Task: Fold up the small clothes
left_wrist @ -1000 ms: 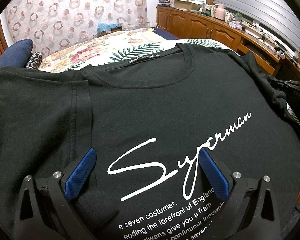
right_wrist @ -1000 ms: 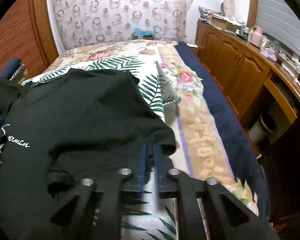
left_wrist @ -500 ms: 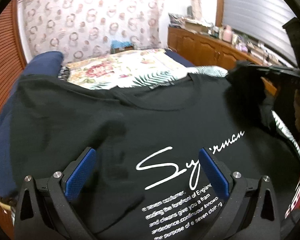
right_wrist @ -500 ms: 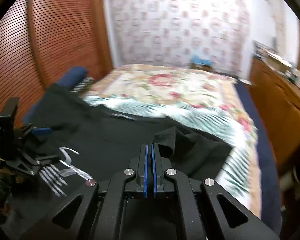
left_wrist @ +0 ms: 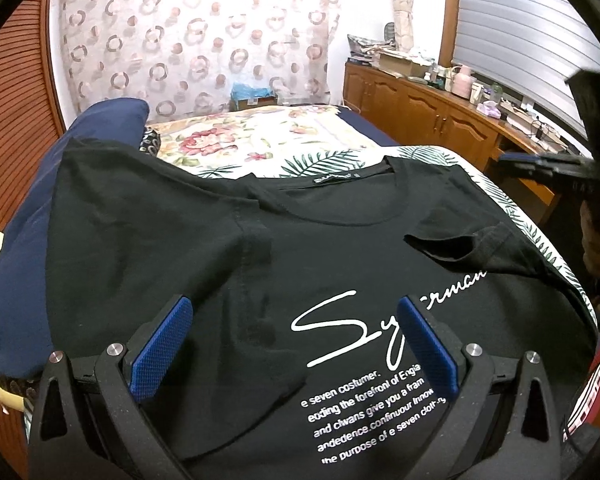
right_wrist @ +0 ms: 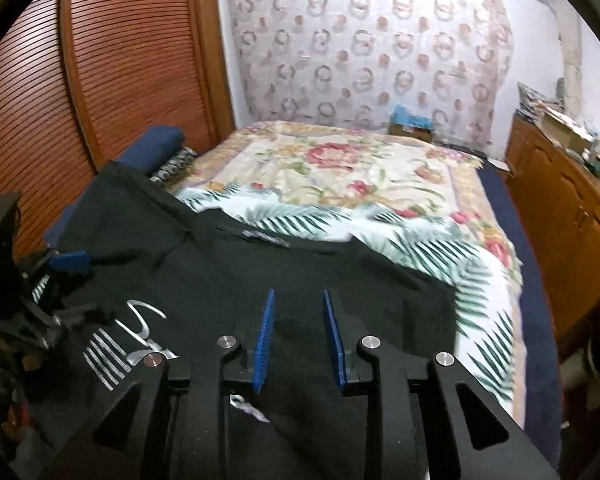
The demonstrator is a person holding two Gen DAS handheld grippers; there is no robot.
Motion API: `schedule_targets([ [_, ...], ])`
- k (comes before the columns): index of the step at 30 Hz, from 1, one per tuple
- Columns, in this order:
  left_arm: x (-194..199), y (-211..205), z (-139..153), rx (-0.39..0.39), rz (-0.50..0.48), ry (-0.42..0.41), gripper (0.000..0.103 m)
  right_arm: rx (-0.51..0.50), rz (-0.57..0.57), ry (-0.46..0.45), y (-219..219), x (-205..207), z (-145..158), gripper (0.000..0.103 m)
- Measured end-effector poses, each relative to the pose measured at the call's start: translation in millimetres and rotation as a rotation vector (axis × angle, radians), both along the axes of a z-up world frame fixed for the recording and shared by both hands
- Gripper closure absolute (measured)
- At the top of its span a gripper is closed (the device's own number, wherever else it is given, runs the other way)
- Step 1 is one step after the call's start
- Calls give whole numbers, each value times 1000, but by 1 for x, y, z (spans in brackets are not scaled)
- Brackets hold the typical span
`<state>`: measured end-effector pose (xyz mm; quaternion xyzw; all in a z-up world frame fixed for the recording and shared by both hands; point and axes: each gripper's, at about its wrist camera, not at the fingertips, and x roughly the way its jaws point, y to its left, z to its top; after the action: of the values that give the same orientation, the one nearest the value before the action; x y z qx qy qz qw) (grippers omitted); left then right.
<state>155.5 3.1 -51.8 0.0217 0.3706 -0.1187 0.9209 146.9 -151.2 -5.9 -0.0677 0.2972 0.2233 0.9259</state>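
A black T-shirt (left_wrist: 320, 256) with white script print lies face up on the bed, collar away from me. Its right sleeve (left_wrist: 460, 240) is folded inward over the chest. My left gripper (left_wrist: 292, 336) is open and empty, hovering above the shirt's print. My right gripper (right_wrist: 298, 320) is open and empty above the shirt's (right_wrist: 300, 264) right side. It also shows at the right edge of the left wrist view (left_wrist: 540, 160). The left gripper shows at the left of the right wrist view (right_wrist: 64, 264).
The bed has a floral and leaf-print cover (right_wrist: 360, 176). A navy pillow (left_wrist: 108, 116) lies at the shirt's left sleeve. Wooden cabinets (left_wrist: 432, 116) run along the right. A slatted wooden wardrobe (right_wrist: 80, 80) stands on the left.
My right gripper carried the right sleeve inward over the chest, then opened and let it go. The left gripper stayed open and rose a little.
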Motion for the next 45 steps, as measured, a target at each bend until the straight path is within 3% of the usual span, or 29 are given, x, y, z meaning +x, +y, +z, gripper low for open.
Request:
schedule_targets([
  [5, -2, -8, 1, -8, -17, -5, 1, -35, -86, 47, -26, -1, -19, 67],
  [12, -6, -14, 1, -1, -36, -3, 1, -27, -124, 129, -32, 3, -44, 66],
  [22, -16, -10, 1, -6, -27, -7, 1, -44, -107, 191, -27, 1, -46, 66],
  [26, -21, -8, 2, -9, -24, -15, 1, -57, -81, 184, -26, 2, -50, 85],
  [29, -29, -7, 4, -9, -21, -27, 1, -53, -61, 175, -24, -2, -50, 93],
  [38, -43, 0, 5, -21, 6, -38, 1, -29, 41, 127, -14, -57, -42, 93],
  [45, -41, 1, 7, -20, 17, -43, 1, -39, 76, 152, -23, -92, -51, 93],
])
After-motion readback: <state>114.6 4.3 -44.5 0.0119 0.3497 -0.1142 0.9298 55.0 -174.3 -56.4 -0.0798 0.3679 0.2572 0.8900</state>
